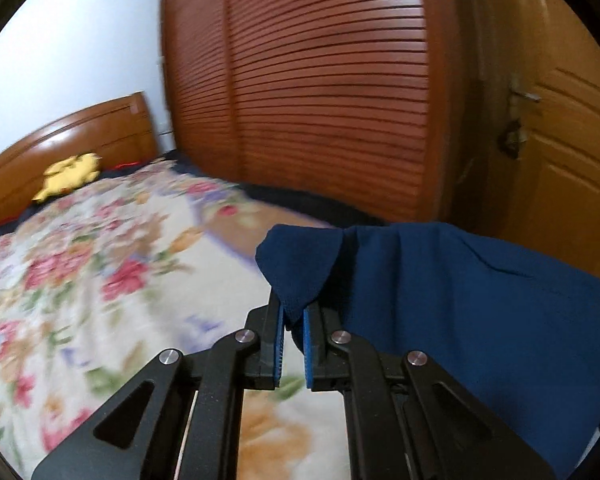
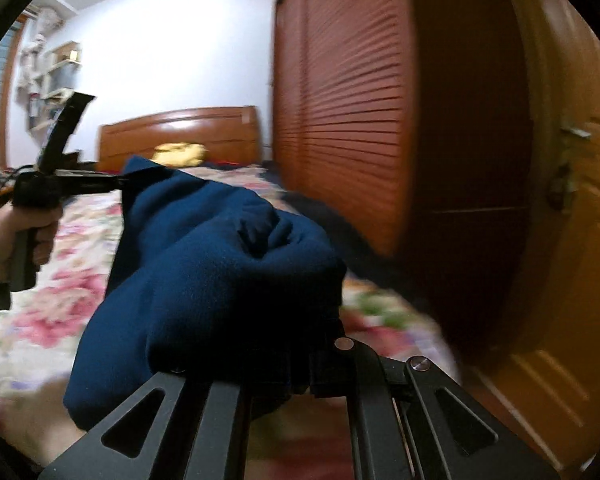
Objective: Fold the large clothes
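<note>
A navy blue garment (image 1: 440, 304) hangs in the air above the bed, stretched between both grippers. In the left wrist view my left gripper (image 1: 294, 316) is shut on a folded corner of it, the cloth pinched between the blue pads (image 1: 279, 344). The rest spreads away to the right. In the right wrist view the navy blue garment (image 2: 204, 264) is bunched over my right gripper (image 2: 300, 352) and hides its fingertips; the jaws stand closed on the cloth. The left gripper (image 2: 120, 182) shows at the left, a hand (image 2: 20, 232) on its grip, holding the other corner.
Below lies the bed with a floral cover (image 1: 100, 272). A yellow plush toy (image 1: 70, 174) rests by the wooden headboard (image 1: 80, 136). A louvred wooden wardrobe (image 1: 324, 92) runs along the bed's far side, and a wooden door (image 1: 572, 160) stands to the right. Wall shelves (image 2: 56, 80) hang at the far left.
</note>
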Demonstrator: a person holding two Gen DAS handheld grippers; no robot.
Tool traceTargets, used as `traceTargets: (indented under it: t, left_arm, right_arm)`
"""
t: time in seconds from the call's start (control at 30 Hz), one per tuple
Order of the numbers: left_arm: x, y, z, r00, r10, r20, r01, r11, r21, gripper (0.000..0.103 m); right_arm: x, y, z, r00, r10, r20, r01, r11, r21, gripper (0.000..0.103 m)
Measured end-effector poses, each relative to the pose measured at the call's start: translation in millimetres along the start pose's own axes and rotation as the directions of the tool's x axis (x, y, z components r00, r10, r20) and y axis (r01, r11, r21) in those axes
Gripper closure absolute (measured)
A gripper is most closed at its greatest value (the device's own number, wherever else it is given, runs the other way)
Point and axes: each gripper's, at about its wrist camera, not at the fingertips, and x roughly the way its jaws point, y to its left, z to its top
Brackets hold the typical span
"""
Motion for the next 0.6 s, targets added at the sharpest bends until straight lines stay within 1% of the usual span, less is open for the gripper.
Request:
traceTargets:
  t: [0.07,0.2,0.23,0.27,0.33,0.4,0.43,0.47,0.5,0.53,0.57,0.6]
  left_arm:
    - [14.3,-22.6,7.0,1.0,-0.029,0.0,0.029,0.999,0.013,0.095]
    - [42.8,-55.9,14.6,0.998,-0.055,-0.022,0.056,0.997,0.048,0.095]
    - [47.1,-59.7,14.0,0.998,-0.057,-0.022,0.058,0.997,0.049,0.095]
    - [55.1,-65.0,11.8,0.998,-0.047,-0.037,0.049,0.997,0.063,0.095]
    - [63.4,-69.0,6.0,0.996,-0.04,-0.077,0.046,0.996,0.074,0.093]
    - [68.2,-69.3,-3.2,0.991,-0.025,-0.13,0.037,0.995,0.092,0.089]
    - [67.0,-67.9,-8.8,0.989,-0.014,-0.144,0.03,0.994,0.104,0.088]
    - [63.5,-65.6,-12.8,0.989,-0.012,-0.146,0.029,0.993,0.112,0.082]
    - [56.1,-62.8,-17.5,0.99,-0.014,-0.14,0.031,0.992,0.12,0.073]
    - [50.2,-62.0,-20.3,0.991,-0.016,-0.133,0.034,0.991,0.133,0.059]
    - [43.0,-60.4,-23.4,0.992,-0.019,-0.121,0.037,0.989,0.146,0.054]
    - [30.9,-56.6,-28.3,0.994,-0.023,-0.11,0.041,0.987,0.158,0.046]
  right_arm:
    - [-3.4,-22.1,0.3,0.999,-0.04,-0.01,0.04,0.999,0.011,0.098]
    - [-13.5,-55.1,-8.7,0.995,-0.098,-0.019,0.098,0.994,0.046,0.098]
    - [-12.1,-58.0,-12.9,0.994,-0.108,-0.03,0.11,0.993,0.045,0.098]
    - [-16.8,-52.2,-17.6,0.992,-0.112,-0.048,0.114,0.993,0.034,0.098]
    - [-3.1,-52.0,-27.1,0.99,-0.103,-0.096,0.106,0.994,0.035,0.098]
    - [3.2,-54.0,-36.8,0.984,-0.104,-0.143,0.113,0.992,0.056,0.098]
    - [-0.5,-55.0,-37.8,0.984,-0.104,-0.147,0.117,0.99,0.079,0.097]
    - [-3.0,-59.0,-39.3,0.985,-0.1,-0.143,0.115,0.988,0.105,0.097]
    - [2.7,-53.4,-33.4,0.985,-0.103,-0.141,0.12,0.986,0.112,0.094]
    - [-2.1,-51.9,-29.9,0.983,-0.113,-0.146,0.13,0.986,0.108,0.09]
    - [-6.9,-51.0,-27.7,0.979,-0.137,-0.152,0.152,0.984,0.097,0.082]
    - [-12.6,-48.7,-27.8,0.976,-0.152,-0.157,0.166,0.982,0.085,0.072]
